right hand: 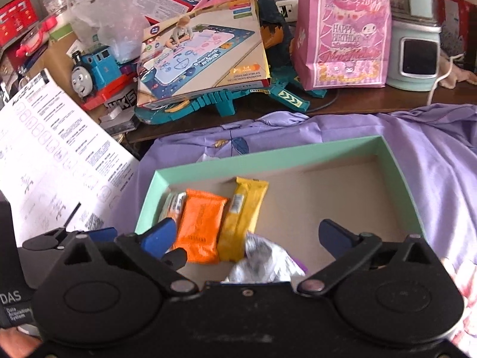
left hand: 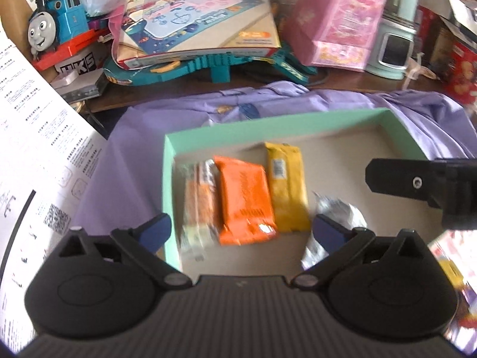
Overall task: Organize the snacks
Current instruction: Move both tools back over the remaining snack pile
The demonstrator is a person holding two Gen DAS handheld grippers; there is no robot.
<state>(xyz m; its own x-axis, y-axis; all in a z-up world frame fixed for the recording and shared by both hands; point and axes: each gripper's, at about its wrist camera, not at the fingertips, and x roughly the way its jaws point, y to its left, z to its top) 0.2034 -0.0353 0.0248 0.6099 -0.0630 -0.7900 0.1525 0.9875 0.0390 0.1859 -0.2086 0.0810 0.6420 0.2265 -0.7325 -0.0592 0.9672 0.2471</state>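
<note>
A mint green box (left hand: 268,125) with a tan floor lies on purple cloth. Along its left side sit a striped orange-and-white pack (left hand: 198,203), an orange packet (left hand: 244,200) and a yellow packet (left hand: 287,185). A crumpled silver foil packet (left hand: 337,217) lies loose to their right. My left gripper (left hand: 241,226) hangs open above the orange packet, holding nothing. My right gripper (right hand: 247,232) is open over the silver foil packet (right hand: 262,262) without touching it. The box (right hand: 268,155), orange packet (right hand: 199,226) and yellow packet (right hand: 243,214) also show in the right wrist view.
Purple cloth (right hand: 432,164) surrounds the box. A white printed sheet (left hand: 35,149) leans at the left. Behind stand a blue toy train (right hand: 95,68), a drawing-mat box (right hand: 202,50), a pink gift bag (right hand: 345,29) and a mint appliance (right hand: 414,50).
</note>
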